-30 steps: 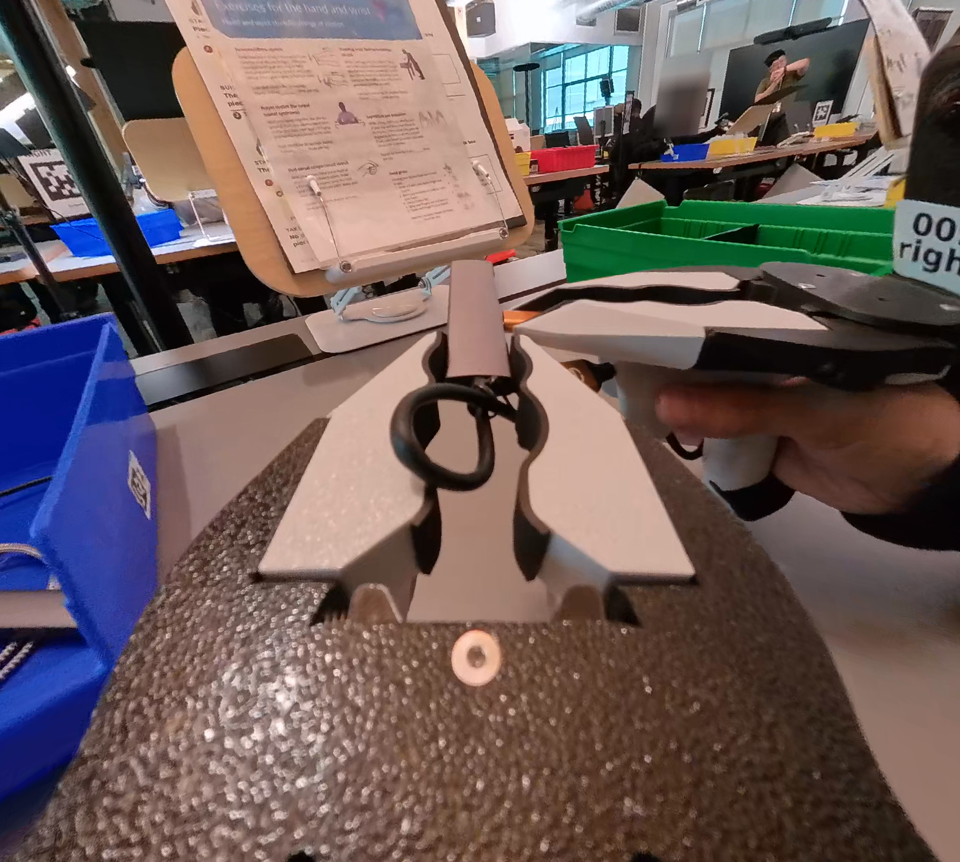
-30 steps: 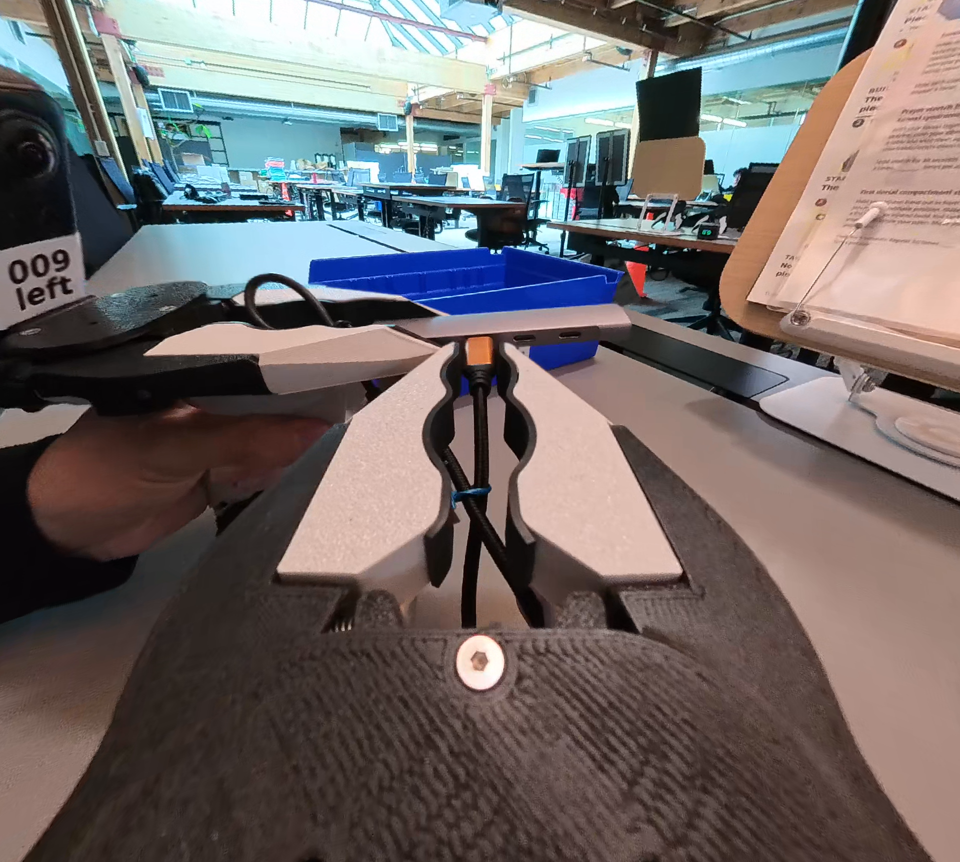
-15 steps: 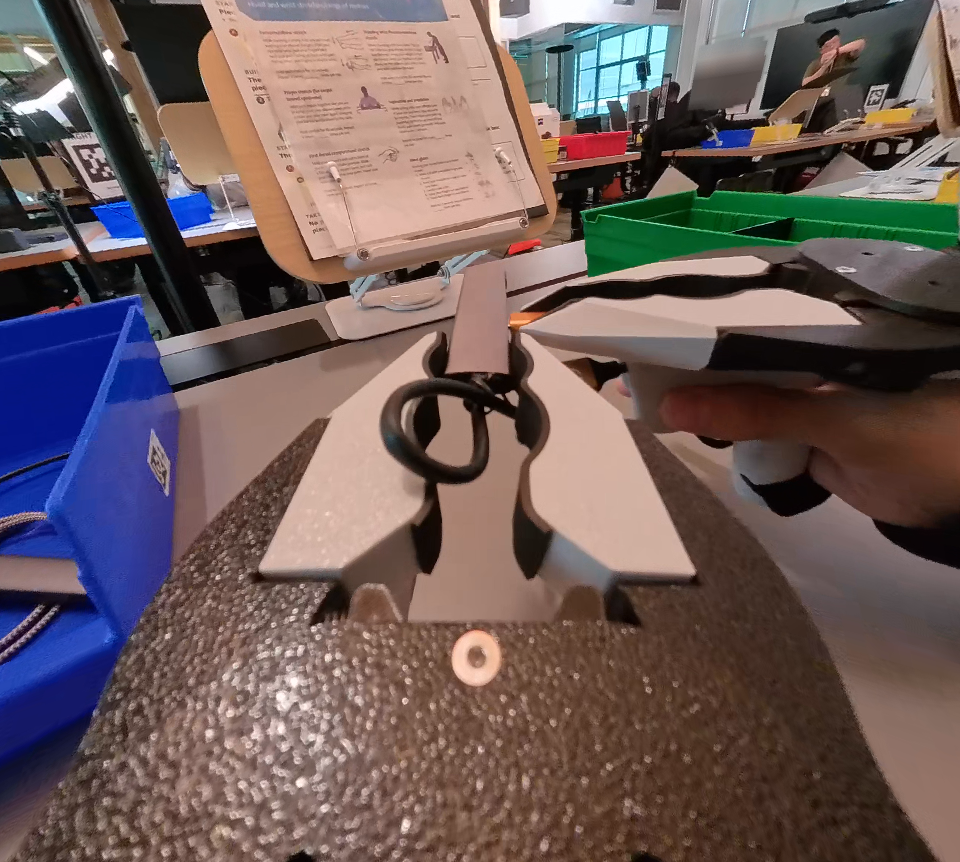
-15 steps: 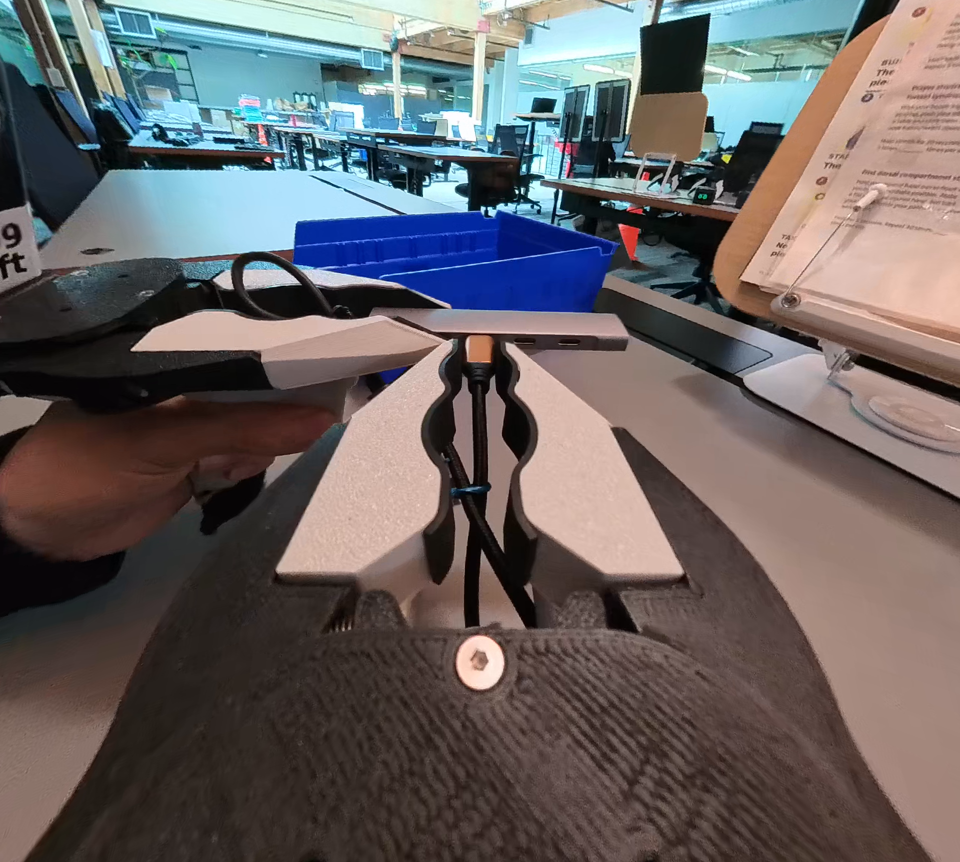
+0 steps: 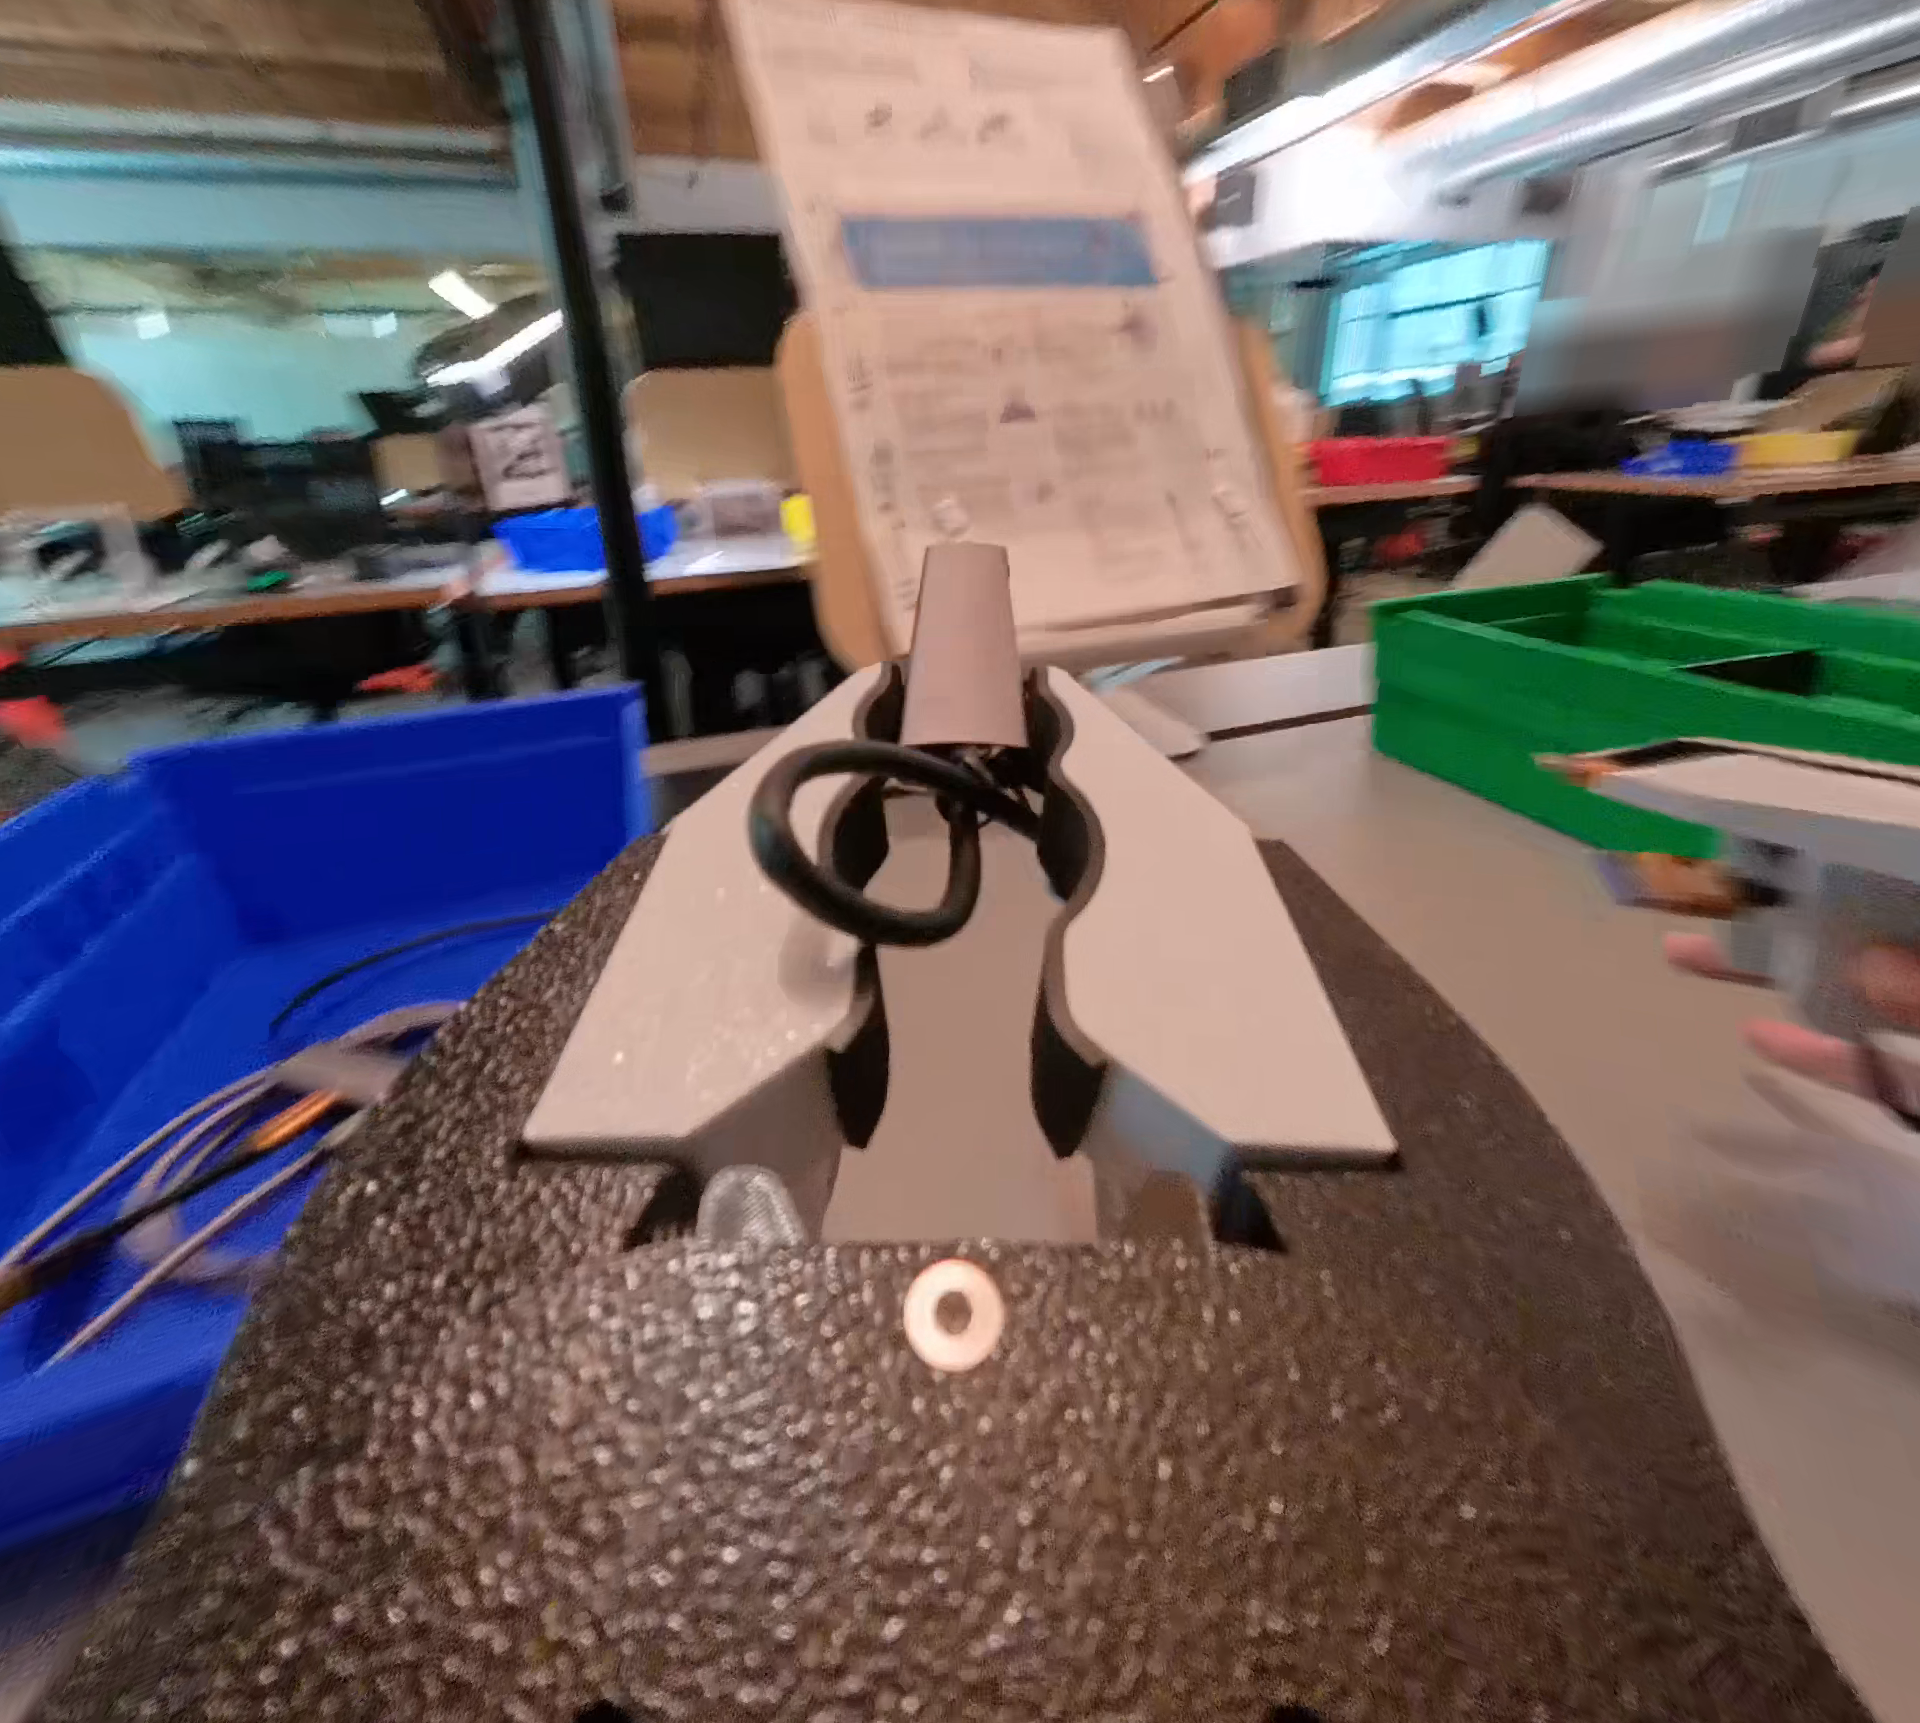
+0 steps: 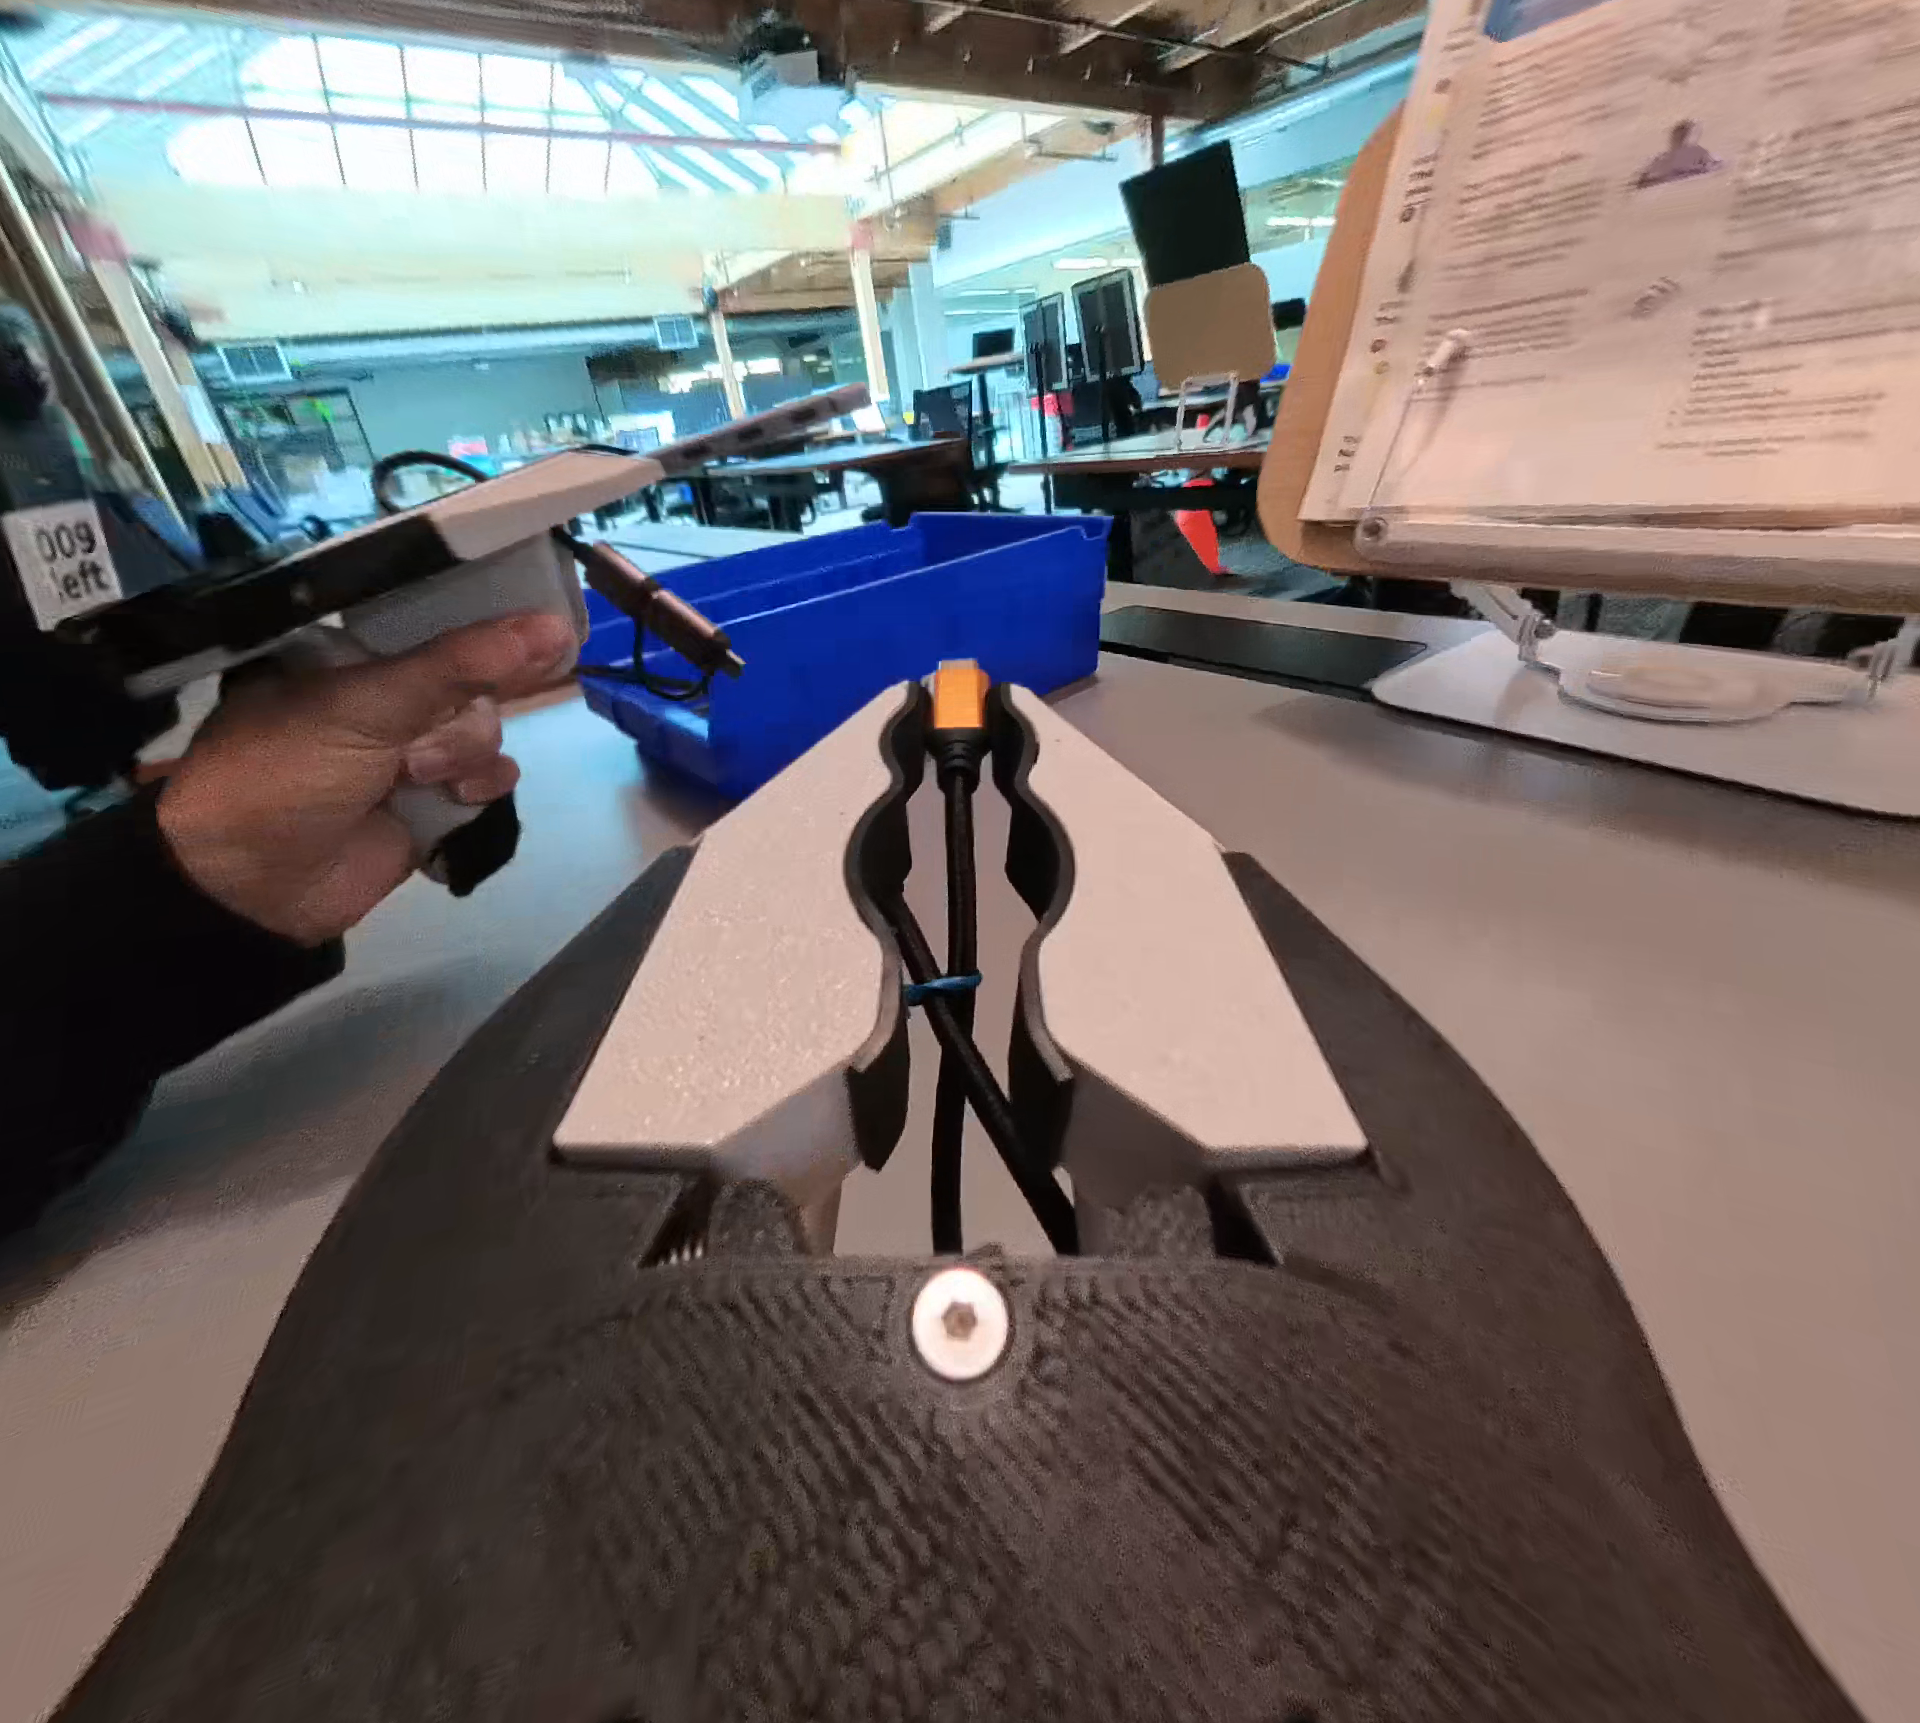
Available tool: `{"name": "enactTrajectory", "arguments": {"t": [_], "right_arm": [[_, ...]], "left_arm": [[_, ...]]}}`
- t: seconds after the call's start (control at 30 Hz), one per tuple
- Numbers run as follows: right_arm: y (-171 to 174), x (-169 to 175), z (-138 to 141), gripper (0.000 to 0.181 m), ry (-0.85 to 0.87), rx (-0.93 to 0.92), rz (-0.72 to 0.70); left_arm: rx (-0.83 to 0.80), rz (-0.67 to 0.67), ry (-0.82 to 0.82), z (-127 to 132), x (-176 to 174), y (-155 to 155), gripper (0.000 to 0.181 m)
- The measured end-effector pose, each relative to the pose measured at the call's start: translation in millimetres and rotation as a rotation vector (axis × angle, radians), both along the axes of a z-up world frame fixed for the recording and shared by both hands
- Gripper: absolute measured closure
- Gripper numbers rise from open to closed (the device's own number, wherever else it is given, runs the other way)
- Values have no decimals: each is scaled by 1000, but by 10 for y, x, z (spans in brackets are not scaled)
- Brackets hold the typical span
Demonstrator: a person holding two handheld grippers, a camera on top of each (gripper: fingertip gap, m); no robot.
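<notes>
My left gripper (image 5: pixel 961 686) is shut on a grey slim hub (image 5: pixel 961 645) that sticks out past the fingertips; its short black cable (image 5: pixel 868 852) loops back over the left finger. In the right wrist view the same hub (image 6: pixel 764 426) is held tilted up at the left, its cable plug (image 6: pixel 665 608) dangling. My right gripper (image 6: pixel 956 697) is shut on a black cable with an orange plug (image 6: pixel 956 702), whose metal tip is free. The two grippers are apart; the right one shows blurred at the right edge of the left wrist view (image 5: pixel 1714 790).
A blue bin (image 5: pixel 312 800) with cables lies to the left, also in the right wrist view (image 6: pixel 883 593). A green divided tray (image 5: pixel 1621 676) stands at the right. A document stand with a printed sheet (image 5: pixel 1018 406) is at the back of the grey table (image 6: pixel 1455 894). My right fingertips sit around 15 cm from my left ones.
The orange plug has come out of the hub. The left gripper swung left and tilted up with the hub; the right gripper drew back with the cable.
</notes>
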State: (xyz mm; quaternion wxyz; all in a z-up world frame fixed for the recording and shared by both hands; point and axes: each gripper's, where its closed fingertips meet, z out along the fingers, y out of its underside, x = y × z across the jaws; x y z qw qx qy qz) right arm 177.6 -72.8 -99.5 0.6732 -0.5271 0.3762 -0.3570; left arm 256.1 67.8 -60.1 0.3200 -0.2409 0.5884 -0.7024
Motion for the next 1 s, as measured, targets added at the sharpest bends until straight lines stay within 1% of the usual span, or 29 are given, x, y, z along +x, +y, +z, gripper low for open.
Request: {"name": "enactTrajectory", "arguments": {"t": [0.07,0.1,0.13,0.2,0.23,0.27,0.3,0.37,0.4,0.47,0.53,0.63,0.67,0.7,0.73,0.8,0.87,0.9,0.93,0.97,1.0], "right_arm": [[-54,-46,156,171,-58,-33,19],[-119,-80,247,171,-89,-103,0],[-255,-109,315,170,-108,-199,-49],[-692,-186,447,170,-133,-389,-179],[-989,-228,515,170,-124,-456,-252],[-1299,-270,557,170,-89,-503,-309],[-1597,-307,557,170,-29,-533,-338],[-2126,-367,506,170,95,-556,-354],[-2329,-388,501,171,125,-560,-359],[-2570,-374,411,171,200,-557,-316],[-2597,-322,164,171,316,-564,-197],[-2597,-204,-123,170,409,-588,-105],[-2623,-176,-173,165,440,-595,-95],[-2665,-153,-190,154,466,-601,-99],[-2705,-141,-166,143,482,-605,-110],[-2735,-167,-40,141,489,-612,-126],[-2656,-216,179,128,450,-621,-140],[-2499,-261,305,122,406,-608,-103],[-2248,-326,417,119,358,-566,-21],[-1945,-406,493,116,325,-499,87],[-1623,-503,518,106,319,-425,208]], "left_arm": [[30,-79,-43,33,-167,-243,158],[72,-107,-71,-5,-231,-358,158],[104,-137,-80,-70,-278,-454,158],[119,-189,-62,-209,-322,-575,159],[120,-204,-43,-265,-318,-605,159],[118,-216,-19,-300,-309,-623,159],[111,-231,-5,-304,-307,-632,159],[91,-245,1,-287,-301,-624,159],[88,-251,6,-293,-298,-625,159],[86,-261,10,-305,-297,-635,159],[85,-271,15,-311,-301,-647,159],[86,-270,16,-319,-292,-645,159],[87,-274,19,-326,-292,-643,159],[85,-276,22,-332,-290,-640,159],[83,-274,24,-337,-284,-630,159],[85,-279,25,-341,-281,-624,159],[76,-310,32,-341,-299,-643,159],[65,-352,35,-335,-339,-673,159],[49,-410,36,-323,-402,-715,159],[28,-476,38,-306,-479,-760,159],[5,-564,34,-282,-590,-808,159]]}}
